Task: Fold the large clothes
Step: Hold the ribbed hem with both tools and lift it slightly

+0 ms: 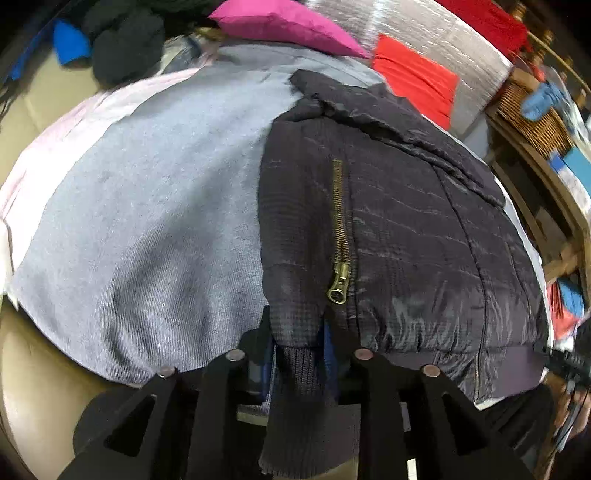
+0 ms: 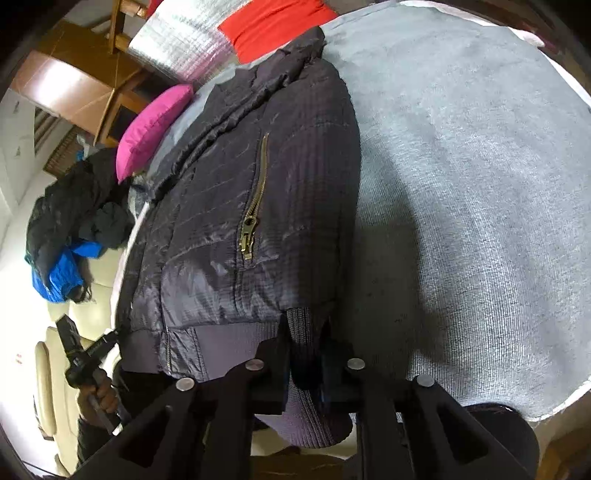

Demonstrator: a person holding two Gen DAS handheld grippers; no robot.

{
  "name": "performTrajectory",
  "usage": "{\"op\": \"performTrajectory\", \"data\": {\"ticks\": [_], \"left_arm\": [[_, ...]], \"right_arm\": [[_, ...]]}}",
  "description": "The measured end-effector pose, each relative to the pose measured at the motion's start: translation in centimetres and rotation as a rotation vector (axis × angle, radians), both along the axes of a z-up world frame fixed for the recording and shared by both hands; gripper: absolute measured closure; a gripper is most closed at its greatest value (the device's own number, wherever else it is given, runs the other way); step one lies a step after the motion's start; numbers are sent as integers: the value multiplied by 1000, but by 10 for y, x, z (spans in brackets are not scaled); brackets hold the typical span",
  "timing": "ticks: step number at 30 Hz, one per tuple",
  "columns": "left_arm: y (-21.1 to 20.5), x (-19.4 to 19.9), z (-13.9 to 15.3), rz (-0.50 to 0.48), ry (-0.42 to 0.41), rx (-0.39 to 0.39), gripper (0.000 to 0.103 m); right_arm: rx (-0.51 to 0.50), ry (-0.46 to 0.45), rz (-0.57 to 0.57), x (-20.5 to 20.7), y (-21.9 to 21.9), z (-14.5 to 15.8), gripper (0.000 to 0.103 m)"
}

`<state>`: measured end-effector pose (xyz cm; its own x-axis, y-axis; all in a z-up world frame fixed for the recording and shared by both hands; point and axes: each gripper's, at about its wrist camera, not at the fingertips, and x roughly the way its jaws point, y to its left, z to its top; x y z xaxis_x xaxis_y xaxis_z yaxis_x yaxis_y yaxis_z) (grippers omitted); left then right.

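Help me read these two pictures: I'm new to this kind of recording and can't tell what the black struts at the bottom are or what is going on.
There is no robot here. A person holds a two-fingered gripper in each hand, and a wide-angle camera on each looks along its fingers, so the black struts are the tools themselves. One picture comes from the left gripper, the other from the right gripper. A dark quilted jacket with a brass zip lies on a grey knitted cloth. Each gripper is shut on a ribbed knit part of the jacket's lower edge. In the right-hand picture the other gripper shows at the lower left. A pink cushion lies behind.
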<state>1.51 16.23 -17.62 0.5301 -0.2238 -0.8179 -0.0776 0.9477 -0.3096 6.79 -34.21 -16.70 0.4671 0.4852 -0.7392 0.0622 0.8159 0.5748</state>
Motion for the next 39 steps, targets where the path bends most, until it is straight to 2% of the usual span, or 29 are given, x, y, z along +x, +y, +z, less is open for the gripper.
{"op": "performTrajectory", "data": {"ticks": [1,2,3,4,5,8,10,11,12,13,14,15,20,22,25,26,27,28,29,32,34,35,36,37,39], "left_arm": [[2,0,0,8,-2,-14,75],[3,-1,3,19,-14,-27,74],[3,-2,5,20,-30,-30,64],[3,-3,6,19,-44,-25,50],[0,-3,7,18,-57,-8,45],[-9,4,2,-2,-36,19,43],[-13,7,1,-5,-32,56,44],[-15,8,-1,-11,-27,80,44],[-16,11,-3,-10,-15,109,60],[-16,14,-5,-5,-1,138,80],[-13,16,-6,-9,5,129,81],[-8,17,-4,-7,4,89,87],[-5,8,12,-33,-34,67,87],[-2,11,1,-18,7,46,77],[4,10,-4,23,14,14,64],[6,8,-1,28,-4,-8,59],[7,6,0,30,-17,-10,42],[6,4,2,34,-27,2,31],[5,4,2,33,-38,14,30],[-6,11,-5,7,-16,40,30],[-12,20,-18,-1,27,42,30],[-13,22,-20,3,36,41,33],[-15,23,-20,-1,35,24,54],[-18,23,-17,-1,33,50,76],[-21,23,-9,-24,27,74,86]], "right_arm": [[-8,-14,-5,-1,0,2,72],[-15,-28,-10,-2,-2,4,52],[-18,-37,-21,-3,-3,7,29],[-20,-43,-34,-6,-5,10,28],[-30,-48,-45,-7,-6,12,28],[-33,-21,-53,0,-9,7,28],[-24,6,-54,7,-4,-3,37],[-23,-2,-45,7,-1,-4,72],[-25,-1,-25,8,4,-5,81],[-51,7,-22,9,9,-5,83],[-57,11,-17,10,10,-5,88],[-56,11,-15,9,10,-5,90],[-65,-31,18,1,10,16,93],[-63,-30,-3,0,5,17,92],[-47,-10,-25,4,3,3,81],[-46,-19,-27,2,3,3,70],[-44,-39,-23,0,4,5,43],[-47,-53,-27,-3,4,7,29],[-54,-67,-37,-3,4,10,24],[-61,-72,-41,3,2,11,24],[-54,-40,-51,9,1,2,27],[-53,-26,-50,12,3,-3,38],[-78,-29,-48,13,6,-4,72],[-77,-28,-37,12,8,-4,80],[-61,-24,-22,11,10,-2,90]]}}
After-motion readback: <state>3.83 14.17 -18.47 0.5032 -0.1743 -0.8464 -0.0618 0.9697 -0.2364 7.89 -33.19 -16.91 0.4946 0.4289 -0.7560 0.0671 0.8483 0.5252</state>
